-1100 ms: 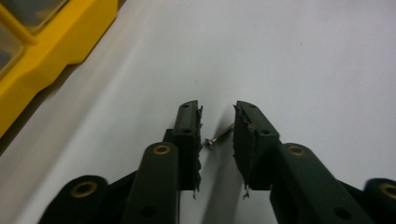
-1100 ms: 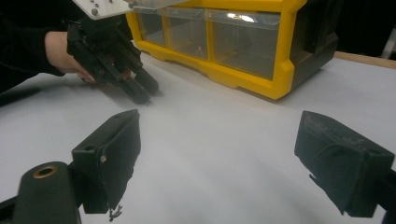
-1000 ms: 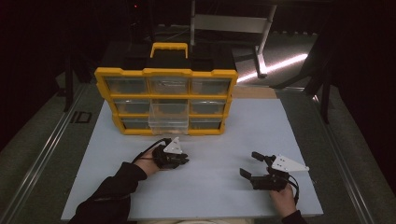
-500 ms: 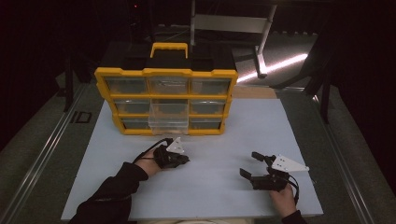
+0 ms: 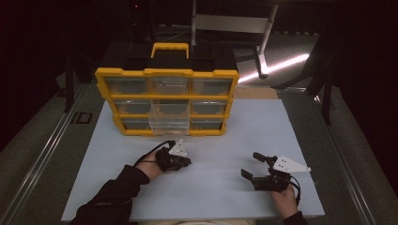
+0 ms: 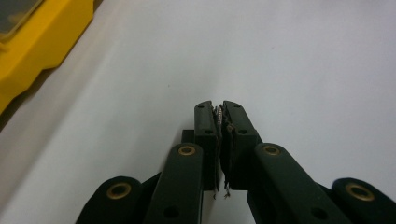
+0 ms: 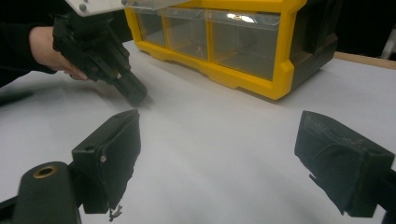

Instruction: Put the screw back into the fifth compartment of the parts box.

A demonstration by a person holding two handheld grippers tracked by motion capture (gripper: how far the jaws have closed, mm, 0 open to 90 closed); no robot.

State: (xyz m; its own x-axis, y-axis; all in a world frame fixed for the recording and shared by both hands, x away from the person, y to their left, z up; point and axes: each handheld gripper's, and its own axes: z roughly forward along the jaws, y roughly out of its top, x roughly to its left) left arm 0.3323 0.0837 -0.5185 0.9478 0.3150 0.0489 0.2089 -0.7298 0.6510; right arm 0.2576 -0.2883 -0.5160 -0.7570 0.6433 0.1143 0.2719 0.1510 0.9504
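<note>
My left gripper (image 5: 187, 162) lies low on the white mat (image 5: 225, 136), in front of the yellow drawer cabinet (image 5: 166, 72). Its jaws are shut, and a small silvery piece (image 6: 218, 112) that looks like a screw is pinched between the pads in the left gripper view (image 6: 220, 109). My right gripper (image 5: 252, 165) rests on the mat at the near right, jaws wide open with nothing between them (image 7: 217, 126). It faces the left gripper (image 7: 137, 95) and the cabinet (image 7: 243, 70).
The cabinet has three rows of clear drawers and a yellow handle on top. Its bottom middle drawer (image 5: 169, 124) is pulled out toward me. Bare mat lies between the two grippers. Dark metal framing stands behind the table.
The left gripper has shifted very slightly on the mat. The right gripper has not moved.
</note>
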